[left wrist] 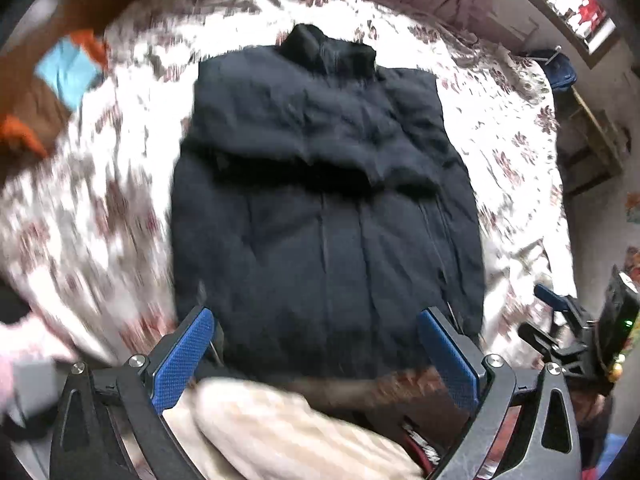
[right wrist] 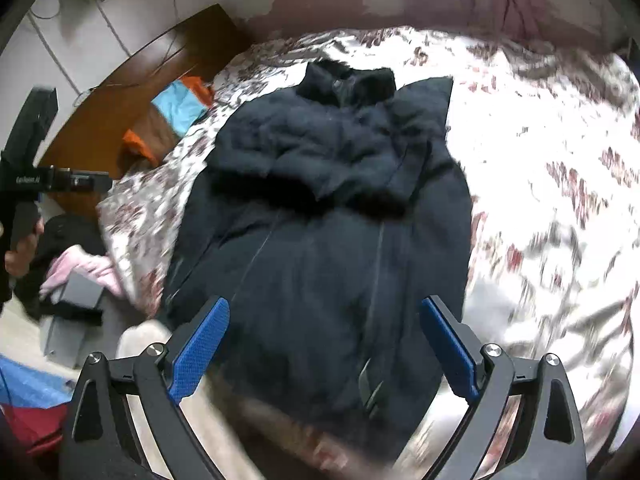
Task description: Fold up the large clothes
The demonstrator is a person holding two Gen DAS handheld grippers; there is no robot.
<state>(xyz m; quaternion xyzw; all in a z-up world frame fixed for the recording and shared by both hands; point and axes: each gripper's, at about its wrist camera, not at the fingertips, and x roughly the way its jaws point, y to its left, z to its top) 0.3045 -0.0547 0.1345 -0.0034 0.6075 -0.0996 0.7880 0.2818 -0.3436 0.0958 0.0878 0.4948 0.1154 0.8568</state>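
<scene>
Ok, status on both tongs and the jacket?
Left tongs open, empty. Right tongs open, empty. Dark jacket flat on floral bedspread, sleeves folded in. Nothing blocking.

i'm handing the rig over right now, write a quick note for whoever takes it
Left hand-held gripper: open, empty, above the jacket's hem.
Right hand-held gripper: open, empty, also at the hem end.
The dark jacket lies front up on the floral bedspread, collar at the far end.
Done: both sleeves look folded in across the chest.
Left: fold the hem up toward the collar, then tidy.
</scene>
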